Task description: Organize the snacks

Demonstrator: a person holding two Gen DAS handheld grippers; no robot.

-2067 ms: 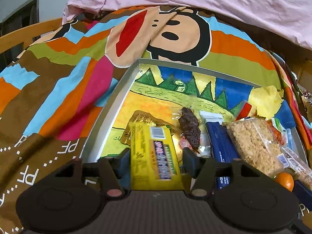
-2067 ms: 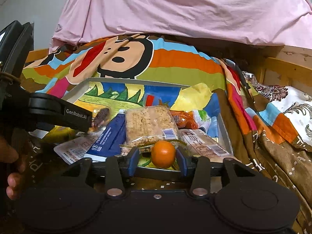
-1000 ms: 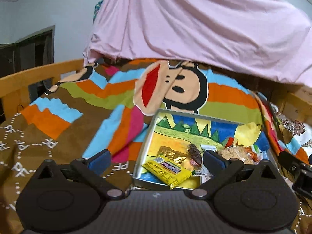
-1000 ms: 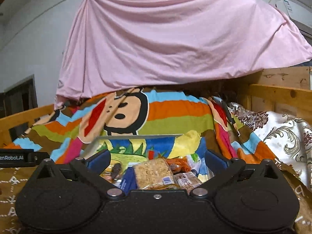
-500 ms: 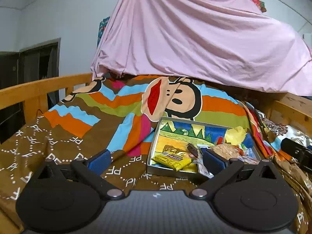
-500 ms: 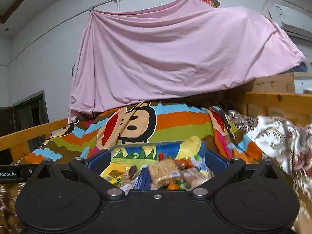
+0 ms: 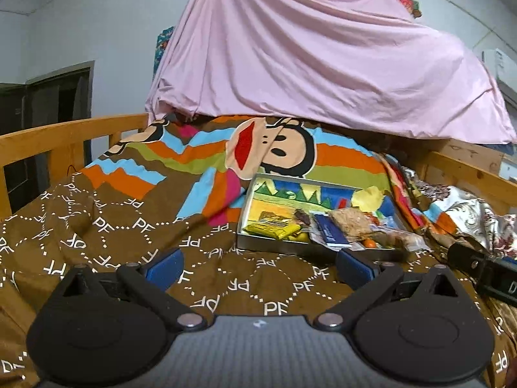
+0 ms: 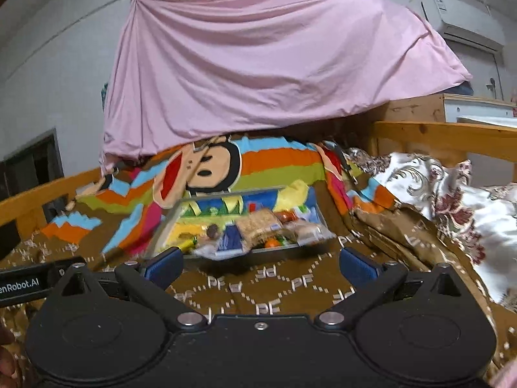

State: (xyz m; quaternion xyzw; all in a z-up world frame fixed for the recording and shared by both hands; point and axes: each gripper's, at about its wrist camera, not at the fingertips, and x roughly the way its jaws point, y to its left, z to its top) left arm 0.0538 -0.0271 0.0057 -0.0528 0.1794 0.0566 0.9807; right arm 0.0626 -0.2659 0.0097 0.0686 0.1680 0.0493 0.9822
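A shallow grey tray (image 7: 243,223) with a cartoon-printed bottom lies on the bed. It holds a yellow bar (image 7: 270,229), a blue packet (image 7: 330,233), a rice-crisp pack (image 7: 350,222), a small orange (image 7: 369,243) and other wrapped snacks. In the right wrist view the tray (image 8: 164,226) shows the blue packet (image 8: 231,241) and the orange (image 8: 272,242). My left gripper (image 7: 260,266) is open and empty, held back from the tray. My right gripper (image 8: 260,263) is open and empty, also well short of it.
A brown and striped cartoon blanket (image 7: 129,226) covers the bed. Wooden rails (image 7: 48,142) run along both sides. A pink sheet (image 7: 307,64) hangs behind. A floral quilt (image 8: 452,200) lies at the right. The right gripper's body (image 7: 484,271) shows at the left view's right edge.
Both grippers let go, the left of the yellow bar and the right of the orange, opened wide, and pulled back and up from the tray. The snacks stay in the tray.
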